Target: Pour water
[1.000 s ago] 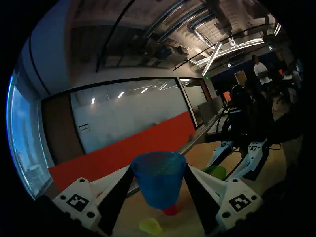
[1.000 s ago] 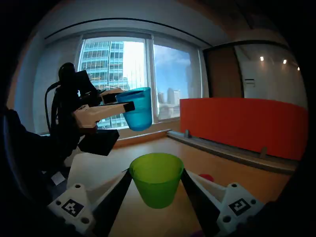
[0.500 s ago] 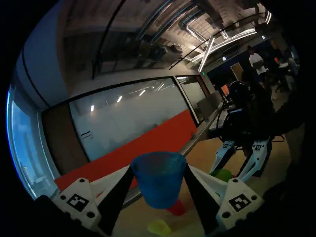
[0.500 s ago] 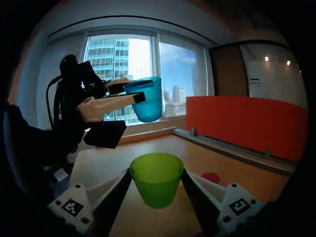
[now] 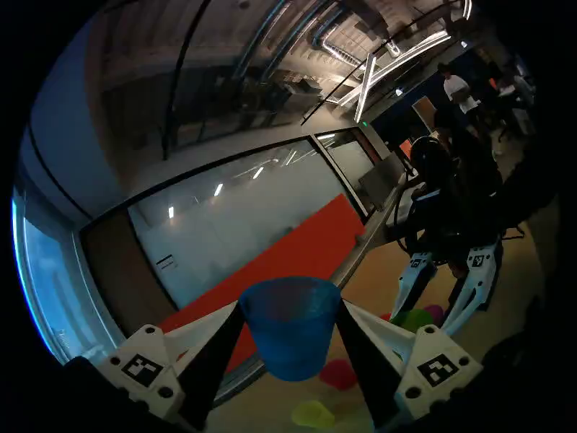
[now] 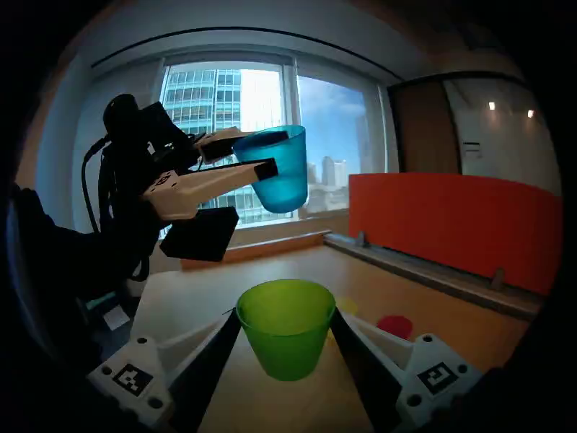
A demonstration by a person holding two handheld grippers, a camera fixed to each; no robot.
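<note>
In the left gripper view my left gripper [image 5: 288, 321] is shut on a translucent blue cup [image 5: 289, 339], held up in the air and slightly tilted. The right gripper view has my right gripper [image 6: 286, 325] shut on a green cup [image 6: 286, 335], upright just above the wooden table [image 6: 202, 303]. There the blue cup [image 6: 278, 167] hangs above and left of the green one, between the left gripper's white fingers [image 6: 209, 184]. From the left gripper view the green cup [image 5: 412, 318] sits lower right, inside the right gripper [image 5: 451, 292]. Whether either cup holds water is unclear.
A red disc [image 6: 394, 325] and a yellow disc [image 6: 347, 305] lie on the table behind the green cup. An orange partition [image 6: 461, 224] runs along the table's far edge. Windows [image 6: 238, 108] stand behind the left gripper. A person [image 5: 456, 90] stands far off.
My left gripper has risen with the blue cup and moved nearer, over the green cup. The right gripper and green cup have barely moved.
</note>
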